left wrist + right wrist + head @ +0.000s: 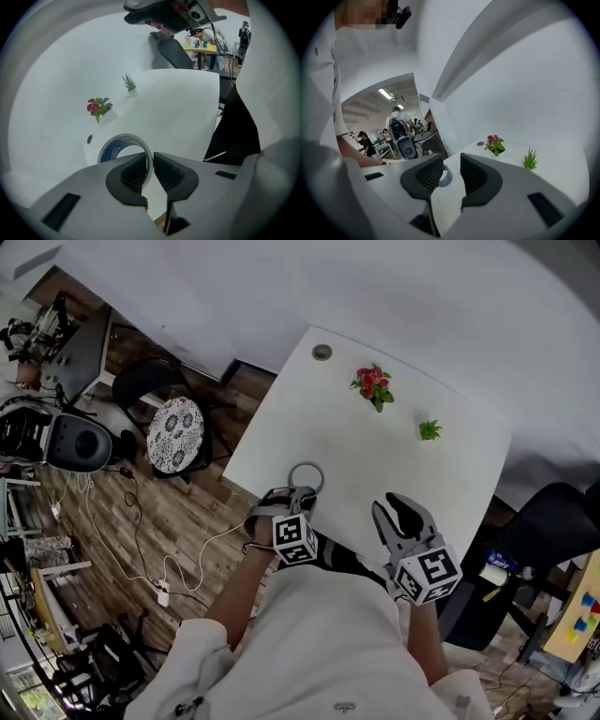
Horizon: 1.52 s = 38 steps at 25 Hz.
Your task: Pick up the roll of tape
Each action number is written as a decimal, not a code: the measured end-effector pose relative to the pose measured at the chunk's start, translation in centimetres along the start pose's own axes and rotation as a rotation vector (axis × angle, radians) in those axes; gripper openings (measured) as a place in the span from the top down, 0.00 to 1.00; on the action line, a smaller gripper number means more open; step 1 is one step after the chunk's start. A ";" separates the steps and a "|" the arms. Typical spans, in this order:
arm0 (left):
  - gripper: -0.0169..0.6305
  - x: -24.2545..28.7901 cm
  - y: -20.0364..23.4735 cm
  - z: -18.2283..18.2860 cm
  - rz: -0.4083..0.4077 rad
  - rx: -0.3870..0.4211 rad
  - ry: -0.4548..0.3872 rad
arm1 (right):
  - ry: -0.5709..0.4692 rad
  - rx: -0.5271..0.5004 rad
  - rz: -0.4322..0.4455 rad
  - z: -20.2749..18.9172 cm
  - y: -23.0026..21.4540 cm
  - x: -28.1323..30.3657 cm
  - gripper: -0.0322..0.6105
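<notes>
The roll of tape [306, 474], a pale ring with a blue core, is at the near left edge of the white table [394, 460]. My left gripper [301, 495] is shut on it. In the left gripper view the roll [117, 141] has one pad inside the ring and the other outside, and the left gripper [149, 165] pinches its wall. To the right, my right gripper [401, 513] hovers over the table's near edge, open and holding nothing. In the right gripper view the roll [448, 180] shows through the gap of the right gripper [451, 169].
A red-flowered plant [373, 385] and a small green plant [429, 430] stand at the far side of the table, beside a round cable hole [322, 352]. A chair with a patterned cushion [175, 434] stands left of the table and a black chair [553, 521] on the right.
</notes>
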<state>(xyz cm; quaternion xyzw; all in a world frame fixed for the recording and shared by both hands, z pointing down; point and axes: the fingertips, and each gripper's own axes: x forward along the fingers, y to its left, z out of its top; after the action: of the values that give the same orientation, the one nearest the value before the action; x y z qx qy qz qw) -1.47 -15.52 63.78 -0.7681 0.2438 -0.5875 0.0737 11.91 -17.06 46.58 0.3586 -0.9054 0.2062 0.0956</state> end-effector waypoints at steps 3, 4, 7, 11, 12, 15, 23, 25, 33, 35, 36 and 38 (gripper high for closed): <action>0.88 -2.2 0.2 0.5 0.031 -0.064 -0.030 | -0.010 -0.024 0.014 0.5 0.9 -0.3 0.76; 0.88 -2.9 0.6 0.8 0.044 -0.095 -0.048 | -0.015 -0.028 0.015 0.7 1.1 -0.2 0.76; 0.88 -4.8 2.1 1.9 0.094 -0.135 -0.101 | -0.022 -0.039 0.023 1.0 1.7 0.5 0.76; 0.88 -7.7 3.3 2.9 0.146 -0.155 -0.178 | -0.010 -0.056 0.042 0.7 3.5 1.5 0.77; 0.88 -8.6 3.5 3.0 0.158 -0.166 -0.201 | -0.006 -0.062 0.044 0.6 4.1 1.8 0.77; 0.88 -11.4 3.7 2.7 0.190 -0.203 -0.278 | -0.011 -0.073 0.046 0.6 6.1 2.5 0.78; 0.88 -17.2 2.2 -0.3 0.208 -0.266 -0.429 | -0.066 -0.076 0.019 -0.2 12.9 3.2 0.81; 0.88 -18.0 1.6 -1.3 0.199 -0.274 -0.447 | -0.070 -0.081 0.009 -0.6 14.4 3.0 0.83; 0.88 -21.6 -2.0 -3.7 0.176 -0.313 -0.536 | -0.073 -0.107 -0.049 -3.2 19.4 0.8 0.87; 0.88 -22.2 -3.1 -4.6 0.175 -0.312 -0.539 | -0.074 -0.117 -0.066 -3.8 20.8 0.0 0.89; 0.88 -22.3 -3.6 -5.1 0.171 -0.312 -0.540 | -0.074 -0.124 -0.076 -4.1 21.4 -0.3 0.89; 0.88 -22.6 -4.6 -5.7 0.160 -0.312 -0.543 | -0.076 -0.139 -0.092 -4.6 22.4 -1.1 0.91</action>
<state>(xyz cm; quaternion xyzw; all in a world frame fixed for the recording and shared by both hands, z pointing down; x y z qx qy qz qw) -9.81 -0.16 47.76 -0.8773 0.3621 -0.3087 0.0634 -2.61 0.39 43.54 0.3997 -0.9031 0.1246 0.0953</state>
